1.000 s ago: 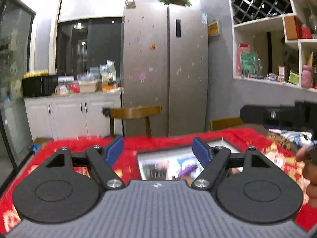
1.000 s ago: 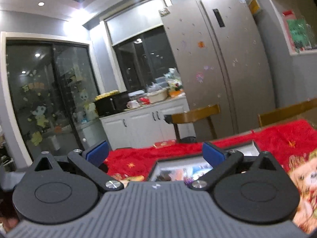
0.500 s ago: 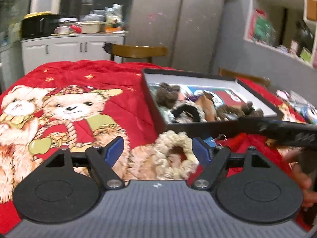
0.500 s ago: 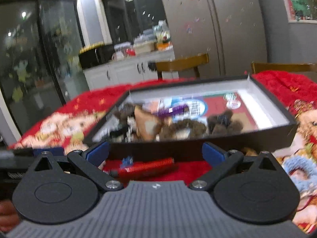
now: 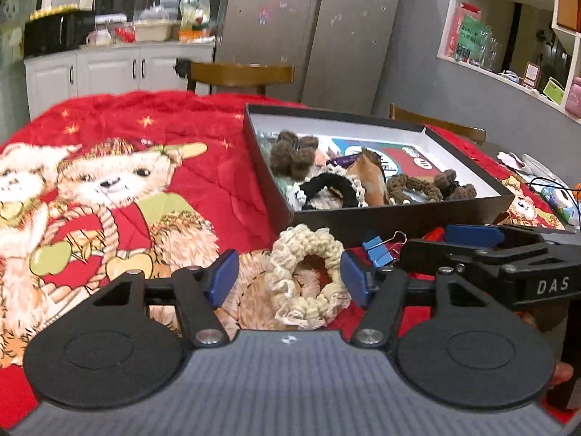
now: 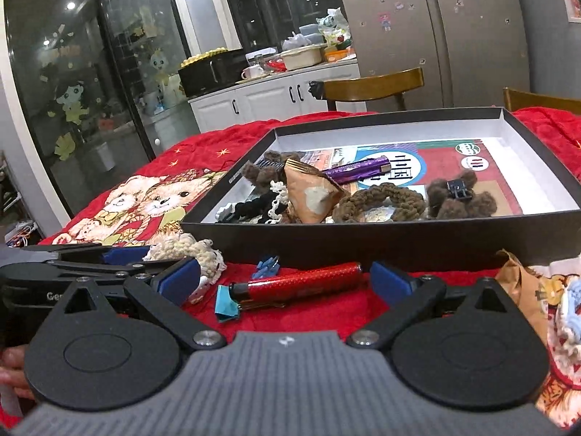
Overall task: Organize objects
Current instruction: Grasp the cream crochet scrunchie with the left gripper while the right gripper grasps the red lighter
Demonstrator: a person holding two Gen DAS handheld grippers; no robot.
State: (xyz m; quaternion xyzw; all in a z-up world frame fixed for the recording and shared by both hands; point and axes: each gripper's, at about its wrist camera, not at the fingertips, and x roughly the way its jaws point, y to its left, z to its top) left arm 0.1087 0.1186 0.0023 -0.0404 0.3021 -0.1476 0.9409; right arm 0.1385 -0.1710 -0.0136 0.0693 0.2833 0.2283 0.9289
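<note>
1. Two grippers are lowered side by side over a tabletop (image 5: pixel 203 189) covered by a red quilt printed with teddy bears.
2. The left gripper (image 5: pixel 288 278) is seen with its blue-padded jaws apart and closing; a cream crocheted scrunchie (image 5: pixel 308 276) lies on the quilt between them, and the right pad appears to be at its edge, though real contact cannot be told.
3. The right gripper (image 6: pixel 287 283) is held with its jaws wide apart; a red lighter (image 6: pixel 297 285) lies on the quilt between them, untouched by either pad.
4. A small blue binder clip (image 5: pixel 377 250) is found just beside the scrunchie, on the side of the right gripper, and blue scraps (image 6: pixel 227 305) lie at the lighter's metal end.
5. A shallow black box (image 6: pixel 381 239) with white inner walls stands just behind both grippers.
6. Brown crocheted scrunchies (image 6: pixel 377 201), a black scrunchie (image 5: pixel 328 189), a purple lighter (image 6: pixel 359 169), a tan folded packet (image 6: pixel 312 196) and a small black claw clip (image 6: pixel 458 189) are gathered in the box.
7. A crumpled tan wrapper (image 6: pixel 523 287) rests on the quilt to the right of the right gripper.
8. A person's fingers (image 6: pixel 11 367) are visible at the left edge of the right wrist view.
</note>
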